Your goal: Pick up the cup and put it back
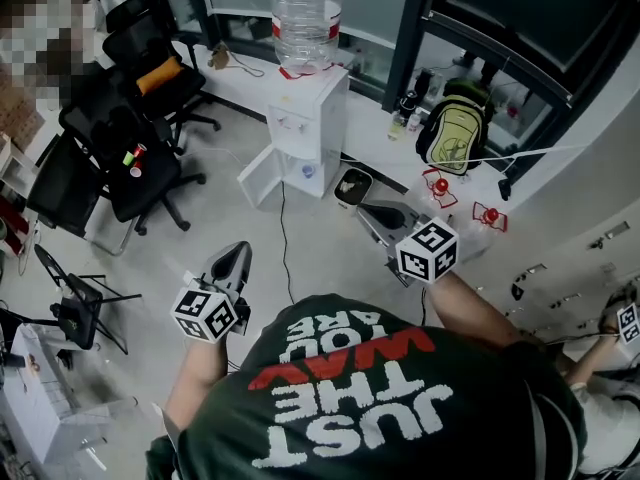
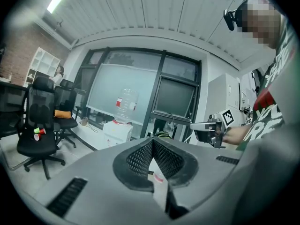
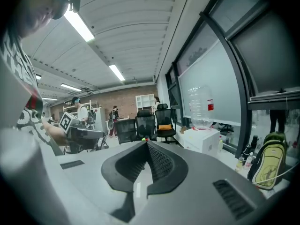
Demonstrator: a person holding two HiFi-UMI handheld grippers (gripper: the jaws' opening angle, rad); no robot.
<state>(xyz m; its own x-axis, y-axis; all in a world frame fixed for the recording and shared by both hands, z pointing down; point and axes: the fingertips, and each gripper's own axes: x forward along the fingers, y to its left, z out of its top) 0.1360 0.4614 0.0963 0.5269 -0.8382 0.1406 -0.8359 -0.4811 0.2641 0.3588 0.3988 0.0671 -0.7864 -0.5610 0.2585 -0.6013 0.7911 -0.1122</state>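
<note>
Head view, looking steeply down over the person's dark printed T-shirt [image 1: 350, 398]: two hand-held grippers, each carrying a marker cube, held out level above a light floor [image 1: 300, 258]. Left gripper [image 1: 242, 247] – jaws brought together, mesh pads meeting at the tips in the left gripper view [image 2: 152, 140], nothing held between them; only floor shows through the gap below the tips. Right gripper [image 1: 363, 212] – jaws likewise closed tip to tip in the right gripper view [image 3: 146, 143], nothing gripped. Each gripper appears in the other's view, off to the side and apart (right gripper [image 2: 193, 125]; left gripper [image 3: 102, 134]). The cups [image 1: 133, 161], small red and green items too small to make out in detail, rest on the seat of a black office chair [image 1: 150, 183] at the left of the head view, well apart from both grippers and touched by neither; in the left gripper view they [image 2: 37, 131] lie far to the left of the jaw line. Ahead of the grippers stands a white water dispenser [image 1: 310, 118] with its door open and a clear bottle [image 1: 305, 13] on top; a green-and-black backpack [image 1: 452, 133] leans on the window ledge to the right.
</note>
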